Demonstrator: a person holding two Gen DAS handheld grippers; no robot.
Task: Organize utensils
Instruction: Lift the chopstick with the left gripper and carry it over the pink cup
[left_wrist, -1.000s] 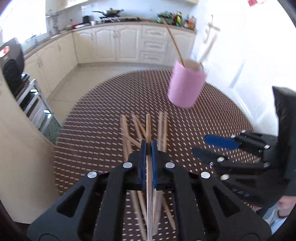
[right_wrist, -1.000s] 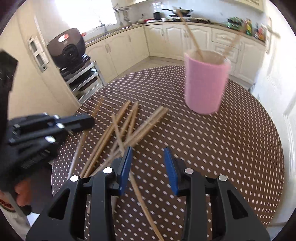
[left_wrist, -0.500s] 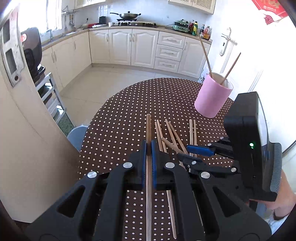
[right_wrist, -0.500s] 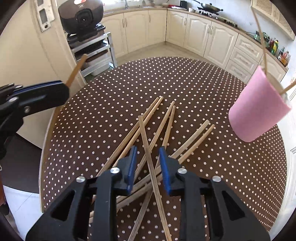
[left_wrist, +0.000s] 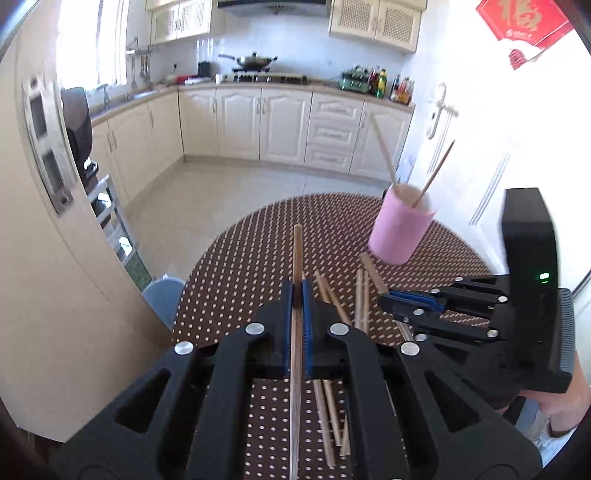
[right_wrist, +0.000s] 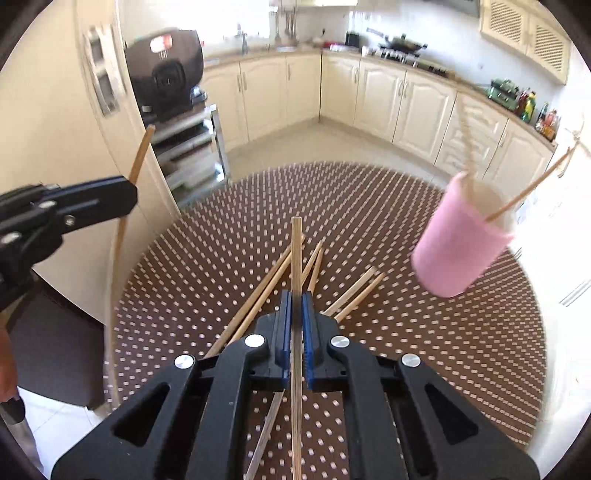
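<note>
**Now both grippers are carrying a chopstick**

Now the right gripper (right_wrist: 295, 306) is clamping a chopstick (right_wrist: 296, 258) it was only straddling half a second ago, when its blue pads were standing apart around a stick lying in the pile. Its jaws are pinched narrow on the shaft, and the stick is pointing up off the polka-dot table (right_wrist: 406, 369). The left gripper (left_wrist: 296, 295) is keeping its own chopstick (left_wrist: 297, 254) pinched just as tightly as before. Judging from this, each hand is now loaded and the next job is dropping both sticks into the pink cup (left_wrist: 400, 230), which is standing at the far right of the table with two sticks already leaning out of it.

Several loose chopsticks (right_wrist: 273, 280) are remaining on the cloth, so the sorting is looking far from finished. Their near ends are hiding under the gripper bodies, making an exact count impossible, and the cup is smearing with motion blur in the right wrist view.
</note>
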